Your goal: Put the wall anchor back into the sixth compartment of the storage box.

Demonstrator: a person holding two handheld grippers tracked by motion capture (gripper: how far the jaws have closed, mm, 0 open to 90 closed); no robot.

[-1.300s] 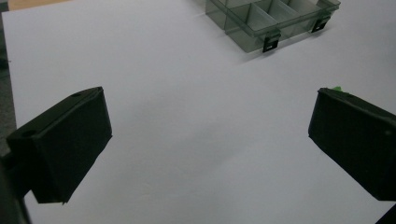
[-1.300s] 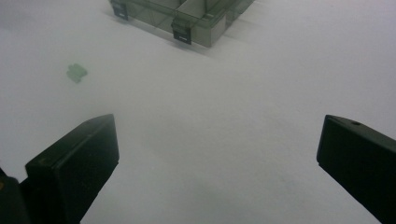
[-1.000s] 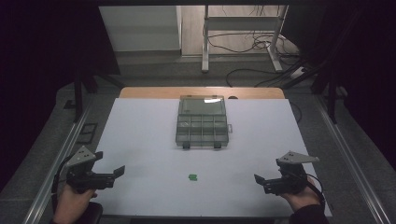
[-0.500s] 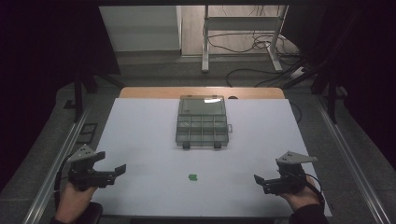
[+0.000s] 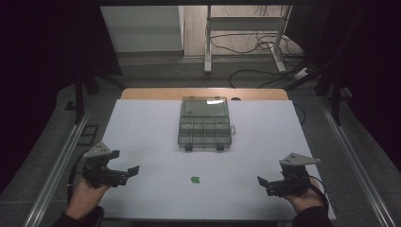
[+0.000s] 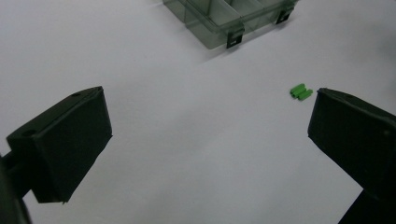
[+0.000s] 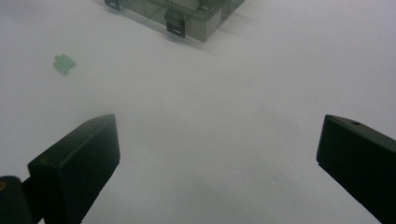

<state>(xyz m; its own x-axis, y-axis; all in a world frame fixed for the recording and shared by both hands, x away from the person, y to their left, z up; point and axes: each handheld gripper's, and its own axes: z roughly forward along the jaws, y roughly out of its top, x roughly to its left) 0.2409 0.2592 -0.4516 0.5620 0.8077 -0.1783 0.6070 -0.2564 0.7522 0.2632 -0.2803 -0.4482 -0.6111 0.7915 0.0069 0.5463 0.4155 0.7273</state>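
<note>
High view, left gripper [image 5: 126, 173]: lower left of the frame, held in a hand [image 5: 84, 197] that comes in from the bottom edge; jaws spread and pointing right, nothing between them.
High view, right gripper [image 5: 263, 183]: lower right of the frame, held in the other hand [image 5: 302, 201]; jaws spread and pointing left, holding nothing.
High view, green piece [image 5: 194, 179]: small, lying on the white sheet [image 5: 142, 132] in the lower middle of the frame, between the two grippers and well apart from both.
High view, box [image 5: 204, 124]: clear, with compartments, at the centre of the frame above the green piece, its two dark latches on the lower edge; well apart from both grippers.
Left gripper view, jaws: one at the lower left, one at the right edge, wide apart with bare sheet between them.
Left gripper view, green piece [image 6: 300, 91]: right of centre, just beside the top of the right-hand jaw in the frame, lying flat on the sheet.
Left gripper view, box [image 6: 231, 18]: a corner with two latches at the top of the frame.
Right gripper view, jaws: one at the lower left, one at the lower right, wide apart over bare sheet.
Right gripper view, green piece [image 7: 64, 64]: upper left of the frame, blurred, well above the left-hand jaw.
Right gripper view, box [image 7: 187, 11]: top edge of the frame, left of centre, latches facing down the frame.
</note>
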